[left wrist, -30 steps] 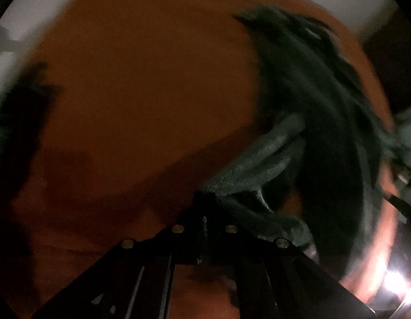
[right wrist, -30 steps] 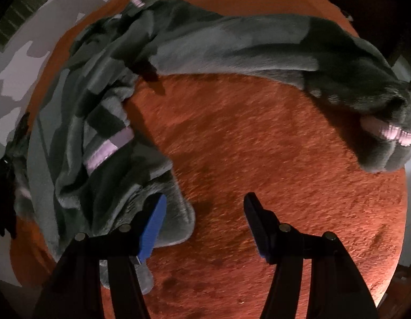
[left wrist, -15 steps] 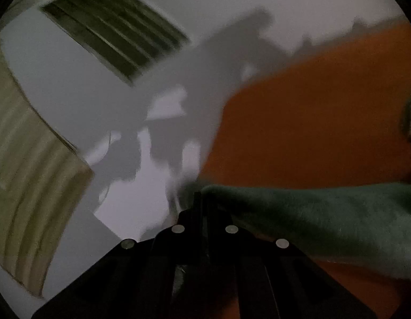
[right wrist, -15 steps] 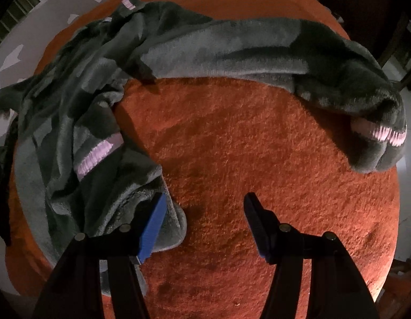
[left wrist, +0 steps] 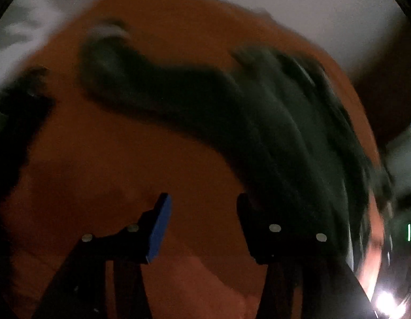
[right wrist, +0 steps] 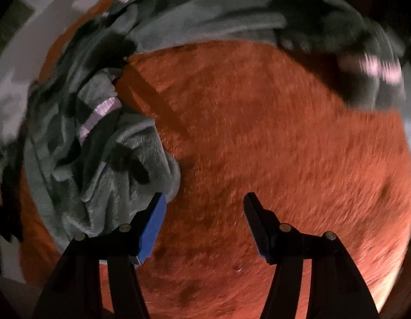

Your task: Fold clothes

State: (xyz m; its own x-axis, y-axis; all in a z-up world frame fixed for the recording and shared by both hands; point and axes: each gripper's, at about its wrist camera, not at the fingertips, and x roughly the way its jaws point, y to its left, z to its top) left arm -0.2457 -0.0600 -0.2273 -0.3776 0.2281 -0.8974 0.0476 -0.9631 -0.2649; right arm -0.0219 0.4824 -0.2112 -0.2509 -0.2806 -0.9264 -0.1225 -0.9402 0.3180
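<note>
Under both my grippers spreads a round orange-red plush rug (right wrist: pixel 272 138), filling most of each view, its pile lit brightly on the right-hand side and falling into shadow toward my left. Across it lies the grey fleece garment (right wrist: pixel 99 143), the thing I am folding: in my right wrist view its bunched body is heaped on the left part of the rug, and one long sleeve (right wrist: pixel 232 18) arcs along the far edge to the right. My left wrist view shows the same garment (left wrist: pixel 285 133) dark and blurred, its bulk on the right and a limb of it reaching up to the left; I cannot make out its details there. Beyond the rug's rim a pale floor (right wrist: pixel 24 61) shows, crossed by grey shadows. The sleeve ends in a pink ribbed cuff (right wrist: pixel 375 66), smeared by motion, and a second pink ribbed band (right wrist: pixel 99 114) sits in the folds of the heap. My right gripper (right wrist: pixel 205 220) hangs over bare rug with its blue-padded fingers spread wide and nothing between them; the left finger overlaps the nearest lobe of the heap. My left gripper (left wrist: pixel 202 223) is likewise spread wide and empty above the rug, its right finger against the dark edge of the garment.
</note>
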